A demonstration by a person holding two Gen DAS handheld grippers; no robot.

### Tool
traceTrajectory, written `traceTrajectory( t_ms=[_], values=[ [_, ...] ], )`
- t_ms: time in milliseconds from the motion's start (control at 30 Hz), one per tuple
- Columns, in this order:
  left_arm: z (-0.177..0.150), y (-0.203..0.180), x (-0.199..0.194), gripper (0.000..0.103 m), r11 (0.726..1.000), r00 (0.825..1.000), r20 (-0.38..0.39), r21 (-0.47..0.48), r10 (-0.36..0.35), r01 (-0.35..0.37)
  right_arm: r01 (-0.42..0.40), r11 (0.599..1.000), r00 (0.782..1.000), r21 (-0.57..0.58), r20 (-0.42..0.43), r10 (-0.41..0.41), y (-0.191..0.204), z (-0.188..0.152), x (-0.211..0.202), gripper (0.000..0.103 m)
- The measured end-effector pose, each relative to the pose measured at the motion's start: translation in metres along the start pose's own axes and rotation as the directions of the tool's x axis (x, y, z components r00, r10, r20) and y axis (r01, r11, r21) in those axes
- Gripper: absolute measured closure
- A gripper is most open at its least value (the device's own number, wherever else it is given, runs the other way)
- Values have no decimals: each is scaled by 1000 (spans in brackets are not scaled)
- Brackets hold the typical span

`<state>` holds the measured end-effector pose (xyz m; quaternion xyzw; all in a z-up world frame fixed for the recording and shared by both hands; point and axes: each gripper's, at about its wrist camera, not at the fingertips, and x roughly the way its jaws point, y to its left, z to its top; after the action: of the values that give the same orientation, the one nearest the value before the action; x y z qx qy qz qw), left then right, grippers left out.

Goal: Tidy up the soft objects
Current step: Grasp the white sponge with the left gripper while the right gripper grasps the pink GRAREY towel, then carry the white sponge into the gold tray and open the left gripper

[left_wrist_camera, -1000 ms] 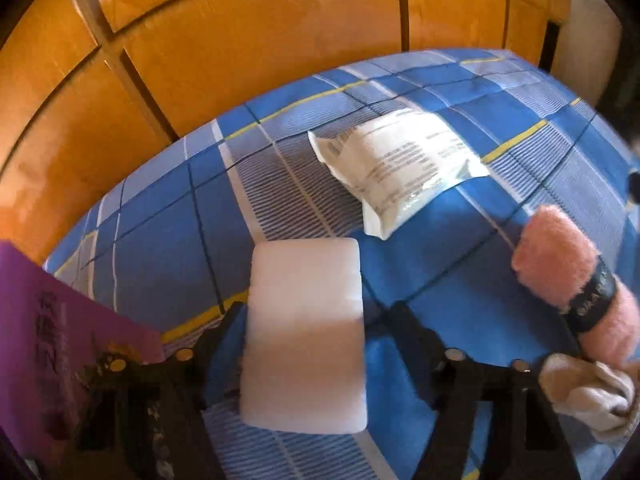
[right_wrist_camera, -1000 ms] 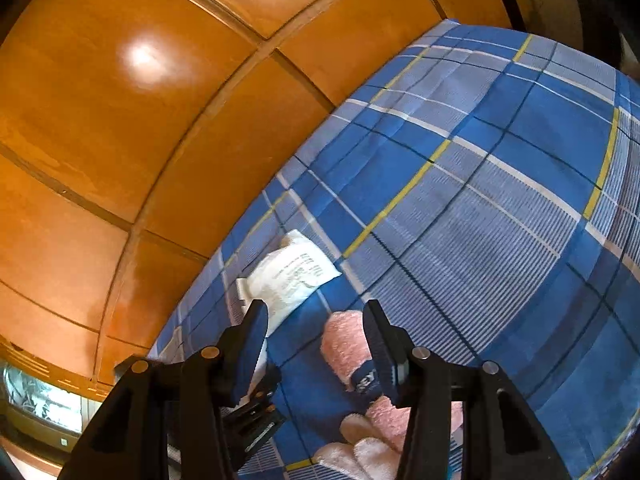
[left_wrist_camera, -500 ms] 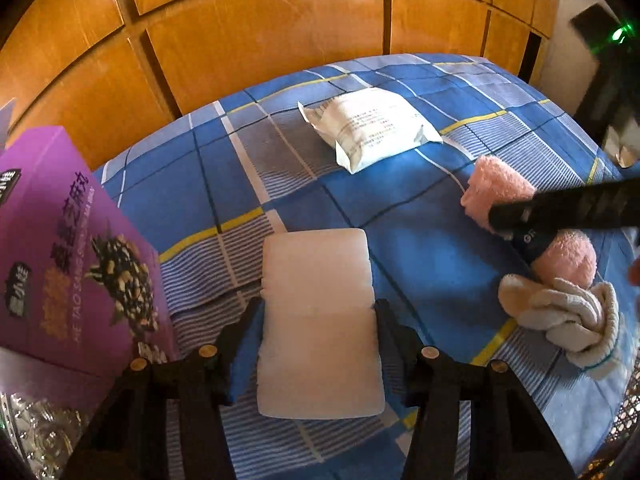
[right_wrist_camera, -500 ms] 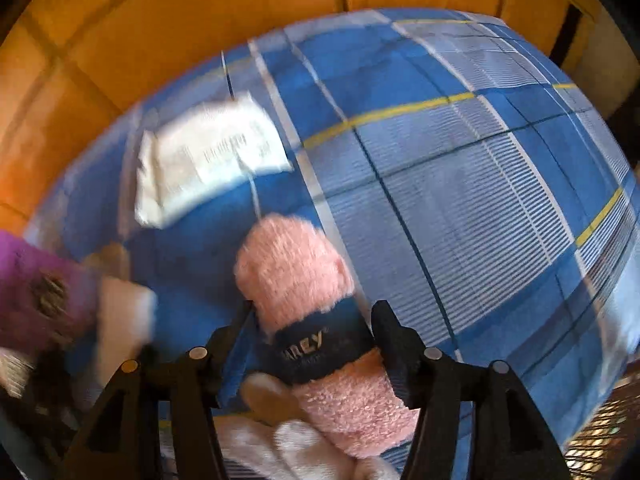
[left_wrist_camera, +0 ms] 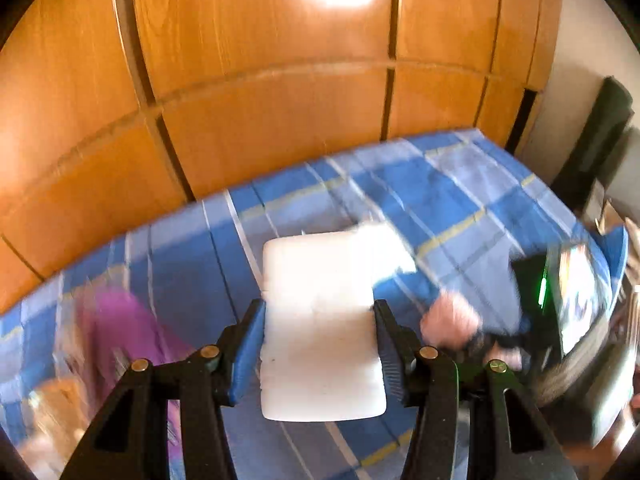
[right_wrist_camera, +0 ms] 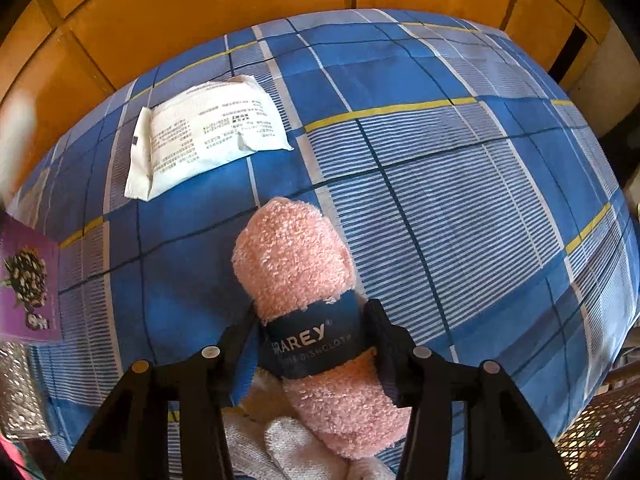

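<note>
White foam fills the lower centre of the left wrist view, where the left gripper (left_wrist_camera: 320,344) clamps a white sponge block (left_wrist_camera: 322,320) by its long sides, jaws part-closed against it and the block clear of the blue checked bedspread (left_wrist_camera: 460,208). In the right wrist view, the right gripper (right_wrist_camera: 312,344) straddles a pink rolled dishcloth (right_wrist_camera: 296,272) at its dark paper band (right_wrist_camera: 312,340); its jaws are closing, the pads touching or nearly touching the band. The roll lies on the bedspread at lower centre, a white cloth (right_wrist_camera: 280,448) bunched beneath its near end. A white printed packet (right_wrist_camera: 204,132) rests at upper left, a purple box (right_wrist_camera: 28,280) at the left edge. The squeeze looks best kept on the band, firm enough that the plush does not slip, then lifted straight up to avoid dragging the cloth underneath.
</note>
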<state>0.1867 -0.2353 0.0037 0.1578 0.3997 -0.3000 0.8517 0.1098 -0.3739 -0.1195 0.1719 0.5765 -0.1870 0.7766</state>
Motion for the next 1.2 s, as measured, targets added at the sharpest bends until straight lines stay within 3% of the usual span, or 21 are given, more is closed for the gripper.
traceTrajectory(
  t_ms=[133, 200, 367, 533, 667, 833, 933, 1200],
  values=[
    [40, 31, -13, 49, 996, 995, 55, -42, 80, -78, 26, 999, 1000, -32, 7, -26, 7, 1, 3, 51],
    [53, 65, -25, 49, 984, 985, 82, -101, 152, -144, 29, 999, 1000, -36, 10, -28, 12, 0, 5, 51],
    [39, 154, -66, 49, 931, 952, 104, -261, 289, -254, 41, 998, 999, -52, 15, -40, 18, -3, 5, 51],
    [-26, 221, -114, 49, 871, 920, 97, -372, 380, -320, 62, 995, 998, -79, 26, -60, 27, -7, 1, 51],
    [-94, 242, -149, 48, 849, 914, 100, -420, 393, -319, 93, 989, 995, -117, 47, -88, 36, -11, -1, 51],
    [-169, 245, -180, 48, 830, 923, 107, -484, 370, -277, 131, 979, 990, -155, 76, -120, 47, -18, -3, 51],
    [-216, 241, -195, 48, 802, 922, 90, -529, 377, -277, 149, 973, 987, -174, 90, -135, 53, -21, -3, 51],
    [-306, 242, -222, 47, 706, 879, -10, -592, 476, -389, 156, 973, 985, -170, 103, -140, 48, -28, -12, 51]
  ],
)
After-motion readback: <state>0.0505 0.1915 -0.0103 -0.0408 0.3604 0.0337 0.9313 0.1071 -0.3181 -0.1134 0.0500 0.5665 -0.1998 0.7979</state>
